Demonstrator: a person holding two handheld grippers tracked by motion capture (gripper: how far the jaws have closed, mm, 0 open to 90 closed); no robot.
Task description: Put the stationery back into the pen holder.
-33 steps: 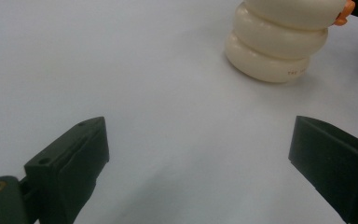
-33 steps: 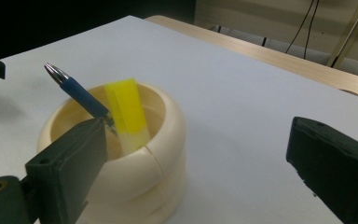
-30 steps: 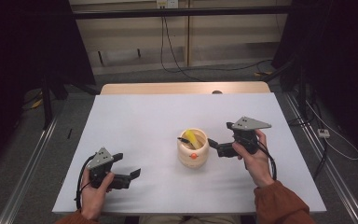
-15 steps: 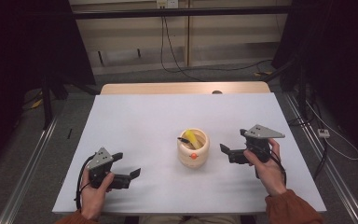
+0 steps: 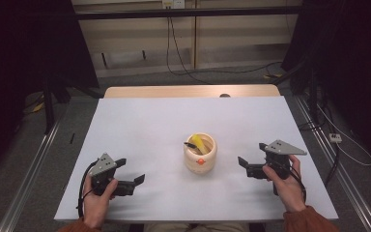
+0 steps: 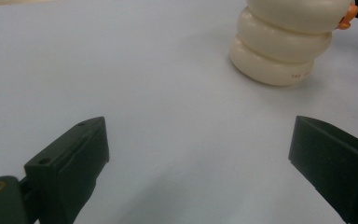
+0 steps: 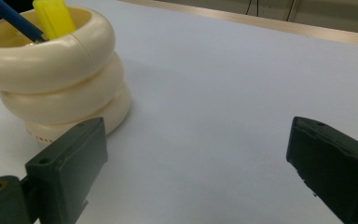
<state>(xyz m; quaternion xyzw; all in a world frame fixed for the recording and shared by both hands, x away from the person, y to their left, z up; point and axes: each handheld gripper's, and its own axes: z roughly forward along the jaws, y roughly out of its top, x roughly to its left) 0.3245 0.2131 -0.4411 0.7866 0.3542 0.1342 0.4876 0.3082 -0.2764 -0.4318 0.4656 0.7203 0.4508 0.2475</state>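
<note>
I am resting the left hand-held gripper (image 5: pixel 134 183) low over the near-left part of the white table (image 5: pixel 140 125), its jaws spread wide and gripping nothing; in the left gripper view they are framing bare tabletop, with the cream ringed pot (image 6: pixel 286 39) well ahead and off to one side. I am reading that low, parked pose as a waiting position, out of the way of the work at the centre.

At the middle of the table the cream ringed pot (image 5: pixel 201 153) is standing upright, a small orange knob on its near side. A yellow marker (image 5: pixel 197 143) and a dark pen (image 5: pixel 190 143) are leaning inside it, tips poking above the rim, so the pot appears to be serving as a holder that keeps them from rolling about.

To the right, I am holding the right hand-held gripper (image 5: pixel 244 165) just off the table, pointed at the pot but clear of it. Its jaws are also gaping fully and carrying nothing. In the right gripper view the pot (image 7: pixel 56 74) is sitting just beyond one jaw, the yellow marker (image 7: pixel 53 17) and the pen (image 7: pixel 14 18) showing above its rim.
</note>
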